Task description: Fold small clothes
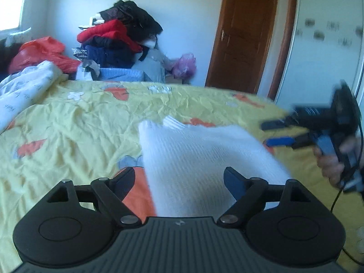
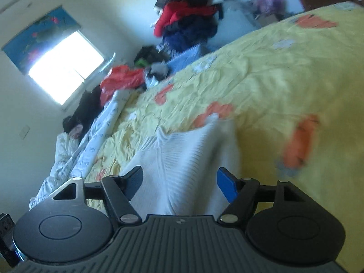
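Observation:
A white ribbed knit garment [image 1: 193, 154] lies folded on the yellow bedspread [image 1: 79, 125]. My left gripper [image 1: 179, 179] is open and empty, just above the garment's near left part. My right gripper [image 2: 179, 179] is open and empty, tilted, over the garment [image 2: 186, 154]. In the left wrist view the right gripper [image 1: 275, 132] is held by a hand at the garment's right edge, its jaws apart, blurred by motion.
A pile of red, black and navy clothes [image 1: 118, 38] stands beyond the bed's far side. A white printed duvet [image 1: 22, 86] and a red bag [image 1: 43, 52] lie at the far left. A brown door [image 1: 245, 34] and a white wardrobe [image 1: 325, 45] stand on the right.

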`<state>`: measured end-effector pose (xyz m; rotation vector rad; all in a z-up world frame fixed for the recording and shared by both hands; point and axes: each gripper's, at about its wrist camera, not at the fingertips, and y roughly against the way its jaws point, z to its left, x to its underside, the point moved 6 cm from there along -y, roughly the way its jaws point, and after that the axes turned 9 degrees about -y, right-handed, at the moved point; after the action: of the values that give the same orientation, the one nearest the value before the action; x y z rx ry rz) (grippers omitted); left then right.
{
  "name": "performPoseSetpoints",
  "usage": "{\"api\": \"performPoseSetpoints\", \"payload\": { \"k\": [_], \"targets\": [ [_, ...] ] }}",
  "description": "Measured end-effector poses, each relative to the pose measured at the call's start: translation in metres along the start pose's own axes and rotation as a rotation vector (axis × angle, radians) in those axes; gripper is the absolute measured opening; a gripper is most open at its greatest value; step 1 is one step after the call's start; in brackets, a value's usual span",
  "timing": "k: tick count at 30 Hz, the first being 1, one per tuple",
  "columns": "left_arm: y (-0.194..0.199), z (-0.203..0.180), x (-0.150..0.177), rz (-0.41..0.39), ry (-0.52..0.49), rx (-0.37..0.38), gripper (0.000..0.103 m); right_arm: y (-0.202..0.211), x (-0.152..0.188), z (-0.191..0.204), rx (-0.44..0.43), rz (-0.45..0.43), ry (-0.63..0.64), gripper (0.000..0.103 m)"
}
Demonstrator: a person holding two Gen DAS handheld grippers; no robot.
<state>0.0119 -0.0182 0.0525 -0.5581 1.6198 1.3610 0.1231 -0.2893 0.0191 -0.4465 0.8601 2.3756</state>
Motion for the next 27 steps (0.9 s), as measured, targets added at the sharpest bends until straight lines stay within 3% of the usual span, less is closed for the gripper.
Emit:
{"api": "performPoseSetpoints", "payload": {
  "k": [2, 3, 4, 6, 8, 10, 13, 15, 18, 20, 22, 27],
  "targets": [
    [-0.020, -0.020, 0.005, 0.027, -0.052, 0.015, 0.085, -0.033, -0.005, 0.001, 0.072, 0.049, 0.029, 0.073],
    [-0.026, -0.029, 0.008, 0.047, -0.078, 0.023, 0.085, -0.044, -0.003, 0.000, 0.106, 0.069, 0.046, 0.059],
    [-0.033, -0.038, 0.011, 0.062, -0.114, 0.013, 0.085, -0.055, 0.001, 0.003, 0.130, 0.082, 0.072, 0.027],
    [-0.038, -0.052, 0.015, 0.061, -0.185, -0.048, 0.085, -0.051, 0.002, 0.014, 0.134, 0.088, 0.155, 0.018],
    [-0.042, -0.056, 0.017, 0.074, -0.180, -0.047, 0.085, -0.039, 0.000, 0.022, 0.119, 0.045, 0.219, 0.015],
    [-0.051, -0.060, 0.020, 0.078, -0.195, -0.053, 0.087, -0.045, -0.008, -0.008, 0.180, 0.057, 0.180, 0.013],
    [-0.060, -0.069, 0.020, 0.094, -0.229, -0.084, 0.092, -0.048, -0.009, -0.037, 0.128, 0.025, 0.018, 0.022],
    [-0.058, -0.067, 0.021, 0.097, -0.217, -0.077, 0.092, -0.044, -0.005, -0.029, 0.154, -0.003, 0.070, 0.030],
    [-0.056, -0.063, 0.023, 0.101, -0.206, -0.064, 0.092, -0.028, -0.001, -0.009, 0.239, -0.058, 0.139, 0.057],
    [-0.055, -0.063, 0.023, 0.104, -0.197, -0.061, 0.092, -0.012, 0.001, 0.005, 0.258, -0.127, 0.177, 0.066],
    [-0.055, -0.064, 0.023, 0.104, -0.195, -0.065, 0.092, -0.012, 0.008, 0.010, 0.220, -0.068, 0.177, 0.075],
    [-0.055, -0.065, 0.023, 0.104, -0.197, -0.068, 0.092, -0.027, 0.033, 0.003, 0.239, 0.062, 0.228, 0.073]
  ]
}}
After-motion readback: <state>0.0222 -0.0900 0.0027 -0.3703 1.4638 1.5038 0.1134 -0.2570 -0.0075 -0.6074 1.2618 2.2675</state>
